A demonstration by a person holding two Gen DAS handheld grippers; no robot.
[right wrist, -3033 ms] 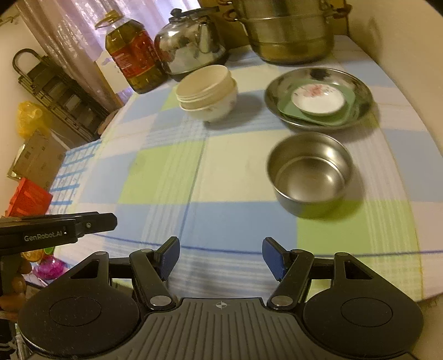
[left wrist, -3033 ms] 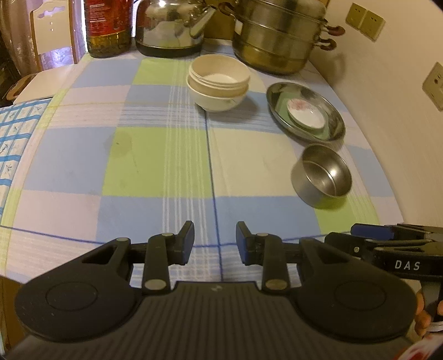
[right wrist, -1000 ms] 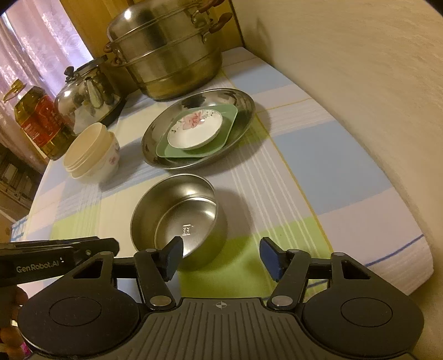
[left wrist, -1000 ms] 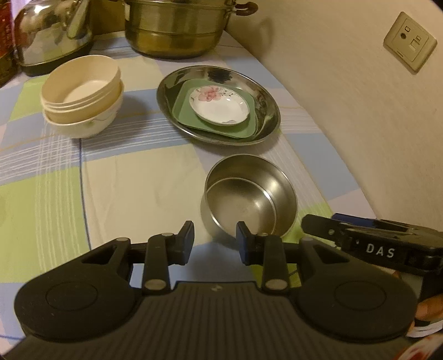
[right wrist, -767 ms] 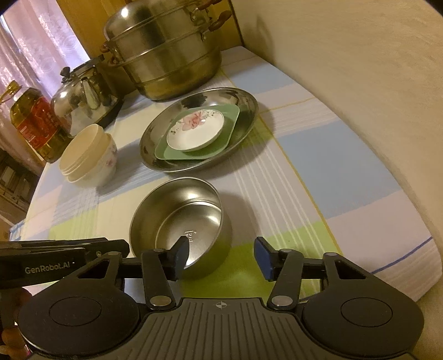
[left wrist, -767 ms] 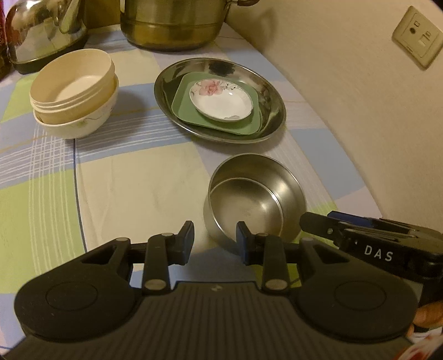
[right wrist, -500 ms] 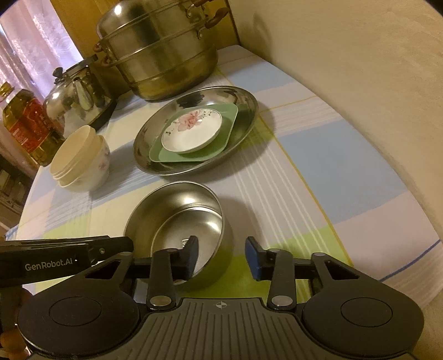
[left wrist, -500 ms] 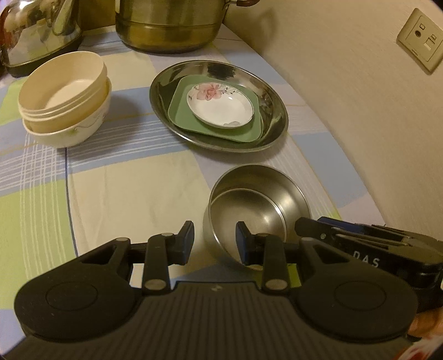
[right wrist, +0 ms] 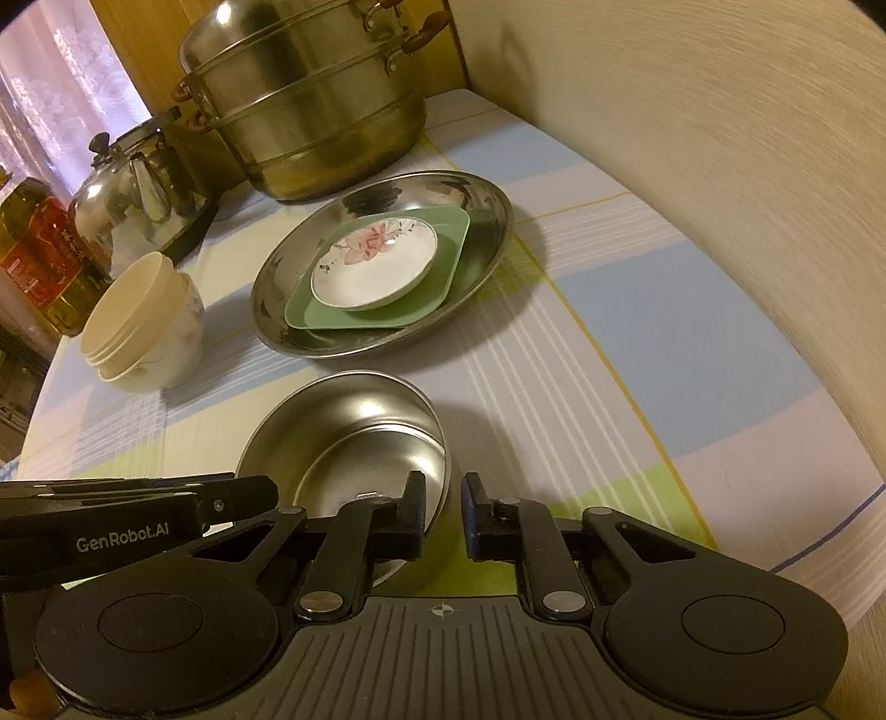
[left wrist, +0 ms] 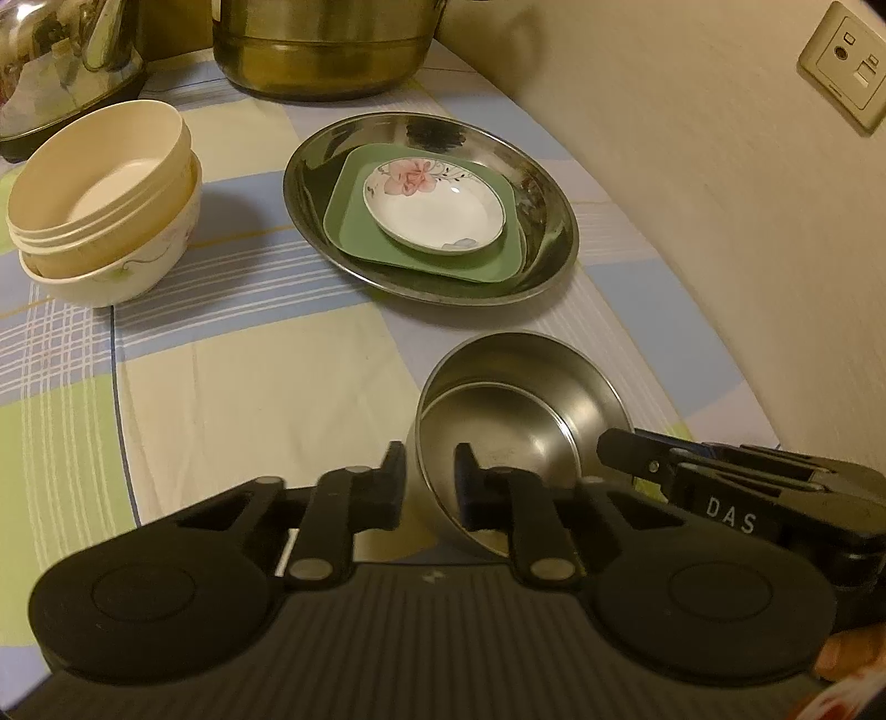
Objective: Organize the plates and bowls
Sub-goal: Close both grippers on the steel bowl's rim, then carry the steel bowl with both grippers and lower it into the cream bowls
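Note:
A small steel bowl (left wrist: 520,399) (right wrist: 354,426) is tilted at the near right of the checked tablecloth. My left gripper (left wrist: 429,471) straddles its left rim, one finger inside and one outside, jaws closed on it. My right gripper (right wrist: 443,504) grips its right rim the same way. Behind it a steel plate (left wrist: 542,183) (right wrist: 487,205) holds a green square dish (left wrist: 354,232) (right wrist: 454,232) and a white flowered saucer (left wrist: 437,210) (right wrist: 371,271). Two stacked cream bowls (left wrist: 105,216) (right wrist: 144,327) stand to the left.
A large steel steamer pot (right wrist: 310,111) (left wrist: 326,50) and a kettle (right wrist: 144,194) (left wrist: 61,61) stand at the back, an oil bottle (right wrist: 39,249) at far left. The wall (left wrist: 692,166) with a socket (left wrist: 847,61) runs close on the right. The table edge is near my right gripper.
Both grippers moved forward onto the steel bowl and closed on its rim from opposite sides. The bowl now tilts.

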